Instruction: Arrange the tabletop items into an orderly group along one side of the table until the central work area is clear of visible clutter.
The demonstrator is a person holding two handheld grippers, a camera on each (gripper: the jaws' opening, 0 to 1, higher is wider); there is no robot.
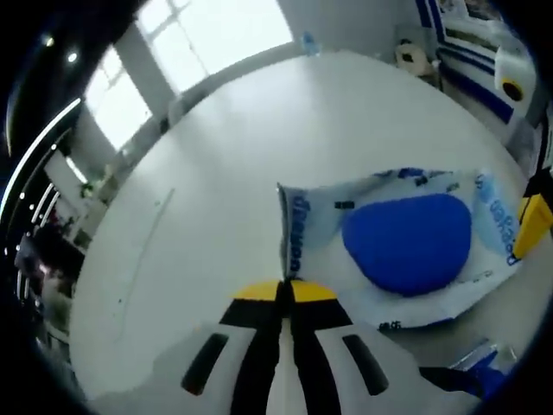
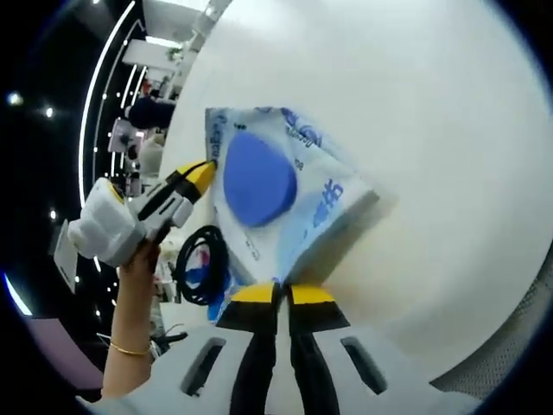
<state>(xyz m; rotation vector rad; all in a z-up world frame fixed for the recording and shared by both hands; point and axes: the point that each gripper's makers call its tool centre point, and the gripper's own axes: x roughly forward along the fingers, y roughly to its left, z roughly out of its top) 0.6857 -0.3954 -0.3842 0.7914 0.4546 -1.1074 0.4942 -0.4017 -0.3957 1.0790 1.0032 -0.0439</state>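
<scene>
Fingertips of the left gripper (image 1: 287,290) are pinching closed on one edge of the plastic pouch (image 1: 393,242), while the right gripper (image 2: 281,294) is clamping the opposite edge, jaws together. Pouch is holding a blue pad (image 2: 253,180), hanging above the white table (image 1: 225,164).

We count one packet (image 1: 406,246), white and blue with one blue oval on it, on one round white table (image 1: 259,138). We see two grippers, left (image 1: 289,291) and right (image 2: 281,295), and one black cable (image 2: 200,264).
</scene>
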